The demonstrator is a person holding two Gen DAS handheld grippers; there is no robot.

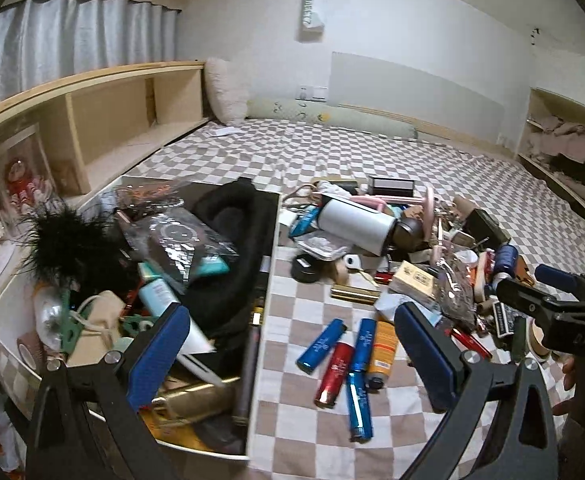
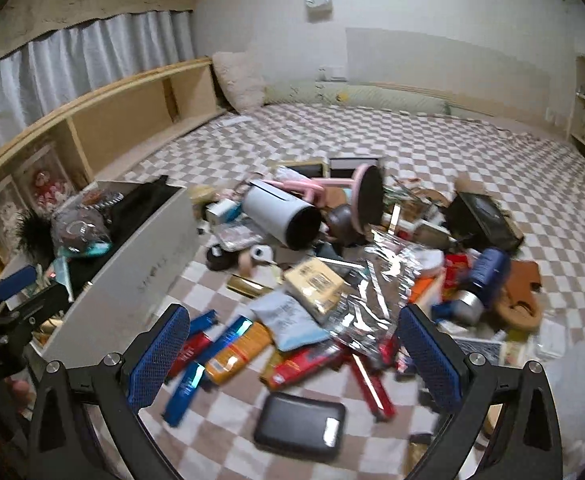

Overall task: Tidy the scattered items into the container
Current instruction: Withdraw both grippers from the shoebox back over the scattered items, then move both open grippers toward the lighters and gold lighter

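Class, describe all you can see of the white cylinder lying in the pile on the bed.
The white cylinder is smooth and matte, probably plastic or coated metal, and lies on its side atop the clutter on the checked bedspread. The right wrist view shows its dark round end facing the camera; its body bears a narrow dark slot. A pink stand leans behind it, and a dark rounded object sits against its end.

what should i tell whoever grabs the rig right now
Left gripper: open, empty, over the box's right wall.
Right gripper: open, empty, over the loose pile.
White box on the left: already holds a black pouch, a feather piece and tubes.
Left on the checked bedspread: blue and red lighters, orange tube, white cylinder, pink mirror, black power bank, foil bags.
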